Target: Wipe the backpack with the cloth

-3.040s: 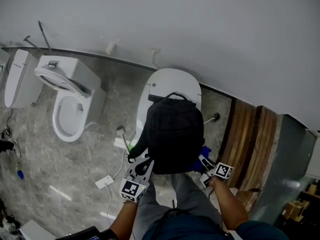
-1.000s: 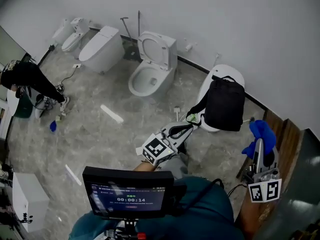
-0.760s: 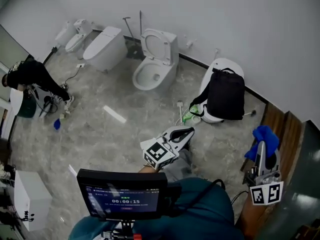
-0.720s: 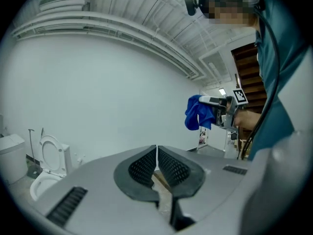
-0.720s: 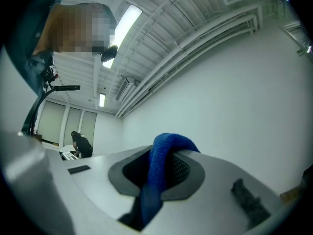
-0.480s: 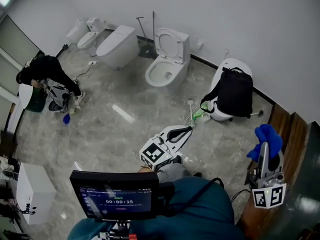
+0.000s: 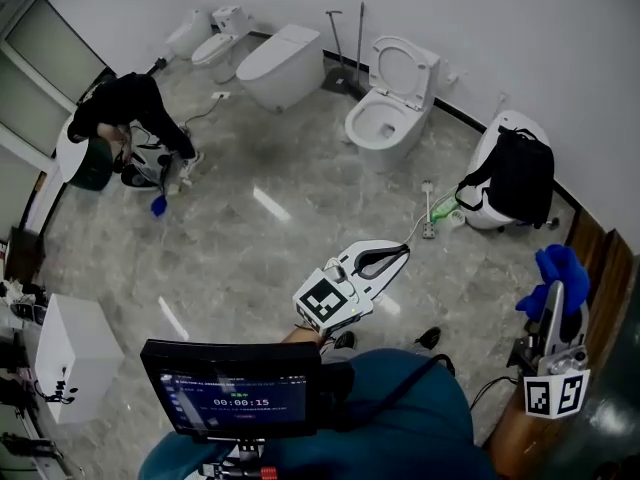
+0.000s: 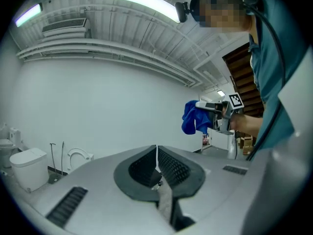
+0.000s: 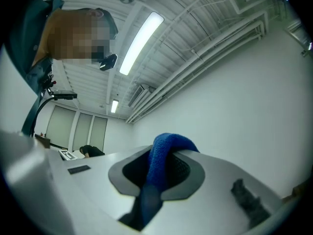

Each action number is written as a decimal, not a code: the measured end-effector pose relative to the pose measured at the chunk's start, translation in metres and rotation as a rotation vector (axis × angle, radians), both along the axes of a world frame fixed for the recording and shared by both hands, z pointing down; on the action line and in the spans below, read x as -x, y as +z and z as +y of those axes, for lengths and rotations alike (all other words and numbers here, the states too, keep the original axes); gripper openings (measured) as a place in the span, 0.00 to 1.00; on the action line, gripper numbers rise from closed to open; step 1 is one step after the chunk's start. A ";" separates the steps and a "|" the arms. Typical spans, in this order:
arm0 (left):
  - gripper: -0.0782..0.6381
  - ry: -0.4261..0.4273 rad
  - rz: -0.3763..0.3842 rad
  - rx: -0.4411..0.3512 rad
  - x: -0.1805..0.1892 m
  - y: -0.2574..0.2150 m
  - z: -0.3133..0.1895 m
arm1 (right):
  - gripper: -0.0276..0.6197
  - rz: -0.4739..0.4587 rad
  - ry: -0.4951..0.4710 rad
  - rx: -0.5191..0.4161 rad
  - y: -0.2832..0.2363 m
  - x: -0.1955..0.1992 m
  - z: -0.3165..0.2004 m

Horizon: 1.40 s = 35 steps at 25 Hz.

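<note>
Backpack [image 7: 520, 176] sits on the closed white toilet [image 7: 487, 206] at the right edge of the head view, against the wall. Your right gripper [image 7: 553, 290], lower right, has its jaws clamped on the blue cloth [image 7: 557, 268] and is well apart from the backpack. Your left gripper [image 7: 396, 256], centre frame, has its jaws pressed together on nothing and points toward the upper right.

Monitor [image 7: 232, 400] timer: 00:00:15
</note>
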<state>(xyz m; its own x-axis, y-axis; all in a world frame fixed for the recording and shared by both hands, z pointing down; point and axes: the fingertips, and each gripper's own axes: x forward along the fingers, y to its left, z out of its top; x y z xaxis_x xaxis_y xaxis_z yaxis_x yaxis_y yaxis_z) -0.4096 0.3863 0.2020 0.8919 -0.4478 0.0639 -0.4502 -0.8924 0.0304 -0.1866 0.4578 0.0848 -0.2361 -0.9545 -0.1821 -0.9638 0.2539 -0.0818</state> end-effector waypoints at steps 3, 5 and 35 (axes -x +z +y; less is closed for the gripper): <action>0.13 0.032 0.016 0.028 0.050 0.006 0.019 | 0.12 -0.033 0.019 0.004 -0.008 0.062 0.016; 0.13 0.047 0.029 0.032 0.078 0.006 0.031 | 0.12 -0.019 0.018 0.015 -0.013 0.099 0.029; 0.13 0.236 0.035 0.024 0.001 -0.007 0.143 | 0.12 0.039 0.193 0.104 0.002 0.042 0.181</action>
<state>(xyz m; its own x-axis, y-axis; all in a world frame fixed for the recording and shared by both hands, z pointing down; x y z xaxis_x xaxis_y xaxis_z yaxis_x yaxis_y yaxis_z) -0.4107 0.5294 0.1949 0.9734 -0.2256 0.0395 -0.2278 -0.9716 0.0648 -0.2287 0.6388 0.0870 -0.0526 -0.9958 -0.0744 -0.9966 0.0571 -0.0593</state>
